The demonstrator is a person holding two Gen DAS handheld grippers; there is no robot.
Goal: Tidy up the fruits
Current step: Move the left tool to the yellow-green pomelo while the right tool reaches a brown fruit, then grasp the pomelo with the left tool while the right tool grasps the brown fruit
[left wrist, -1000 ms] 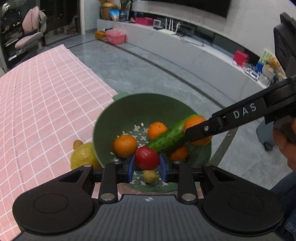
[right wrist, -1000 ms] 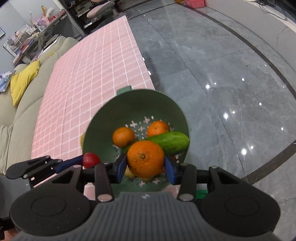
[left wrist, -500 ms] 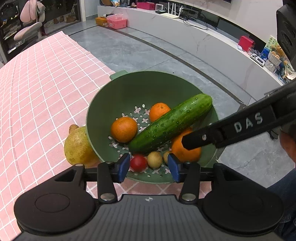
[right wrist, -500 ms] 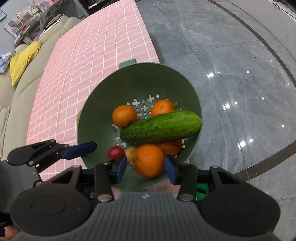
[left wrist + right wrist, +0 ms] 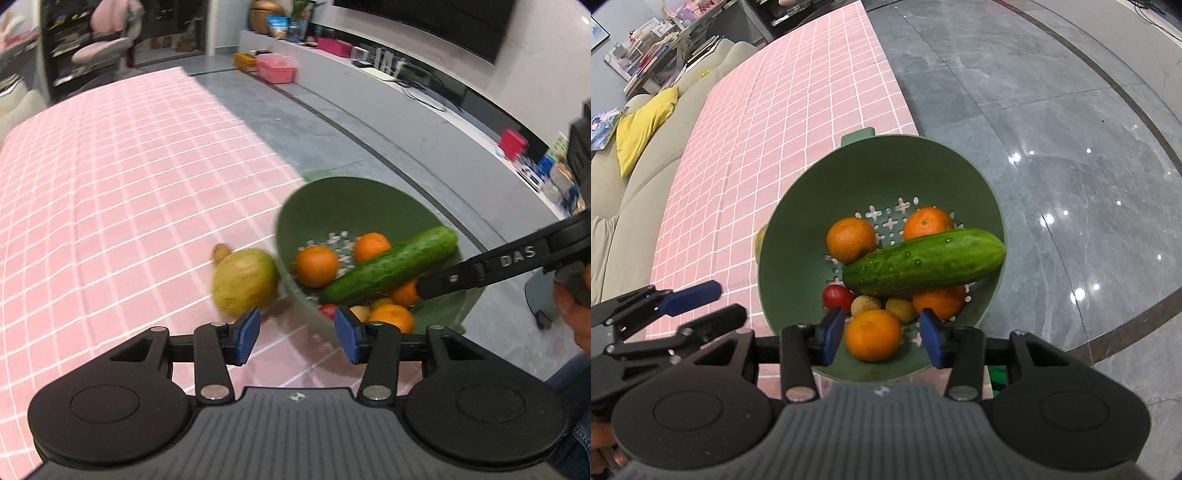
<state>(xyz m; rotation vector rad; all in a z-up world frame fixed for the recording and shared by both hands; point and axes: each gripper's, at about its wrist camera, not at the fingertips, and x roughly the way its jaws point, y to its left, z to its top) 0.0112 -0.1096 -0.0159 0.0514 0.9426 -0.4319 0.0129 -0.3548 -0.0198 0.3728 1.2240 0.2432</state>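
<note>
both the left gripper (image 5: 297, 339) and right gripper (image 5: 882, 338) gape wide, empty, above the colander (image 5: 849, 184).

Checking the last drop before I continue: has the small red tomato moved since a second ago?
Yes. The small red tomato left the left gripper and now lies inside the green plastic colander, under the cucumber.

Glossy grey floor (image 5: 1052, 110), beige sofa (image 5: 635, 177)

Both wrist views look down, close, sharing the colander (image 5: 369, 199) (image 5: 886, 173).
</note>
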